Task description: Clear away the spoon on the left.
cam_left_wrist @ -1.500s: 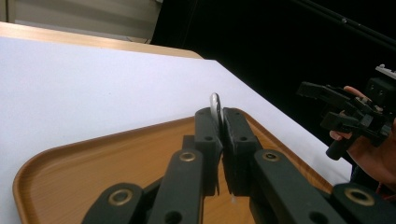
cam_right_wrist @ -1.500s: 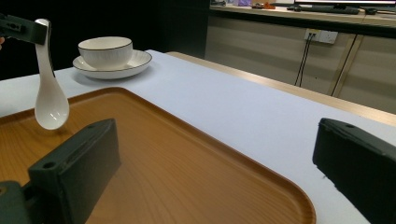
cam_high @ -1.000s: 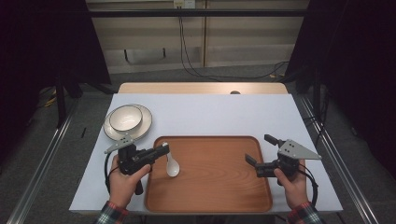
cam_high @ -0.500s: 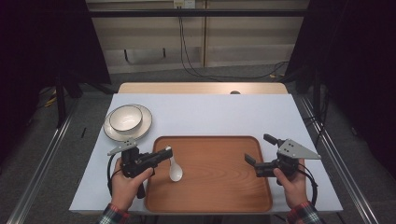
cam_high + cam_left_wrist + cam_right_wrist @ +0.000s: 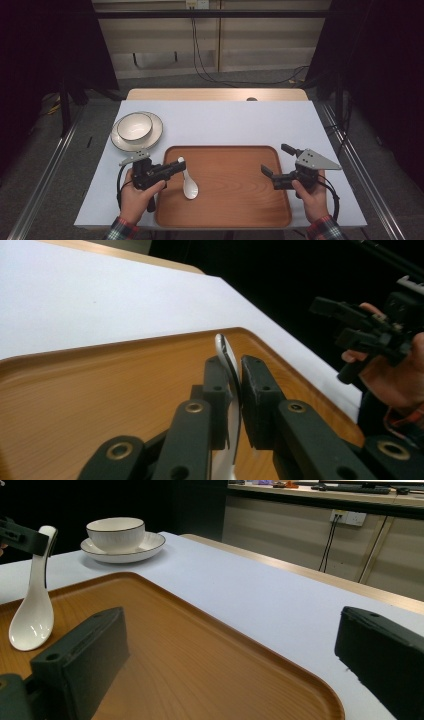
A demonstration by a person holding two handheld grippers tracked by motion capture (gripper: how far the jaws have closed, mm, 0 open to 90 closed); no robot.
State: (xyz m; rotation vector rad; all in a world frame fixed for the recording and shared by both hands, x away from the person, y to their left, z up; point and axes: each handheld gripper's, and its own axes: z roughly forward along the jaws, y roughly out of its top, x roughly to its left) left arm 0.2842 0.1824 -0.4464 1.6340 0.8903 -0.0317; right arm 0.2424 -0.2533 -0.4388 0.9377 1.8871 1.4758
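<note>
The white-topped table [image 5: 225, 125] carried a brown wooden tray [image 5: 235, 200] low in the frame's centre, likely set there to receive tableware. At upper left a white ceramic bowl [image 5: 134, 125] sat on its saucer [image 5: 152, 136]. The right tool [image 5: 279, 165] hung spread and idle over the tray's right edge. The left tool [image 5: 175, 167] had just been easing apart, the white ceramic spoon's [image 5: 189, 185] handle between its jaws, bowl end resting on the tray.

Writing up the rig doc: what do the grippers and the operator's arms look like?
Both grippers, left and right, are black pistol-grip tools with two blocky black jaws on bolted link bars. Each carries a grey three-cornered plate on top and trails a black cable. The person wears plaid cuffs.
</note>
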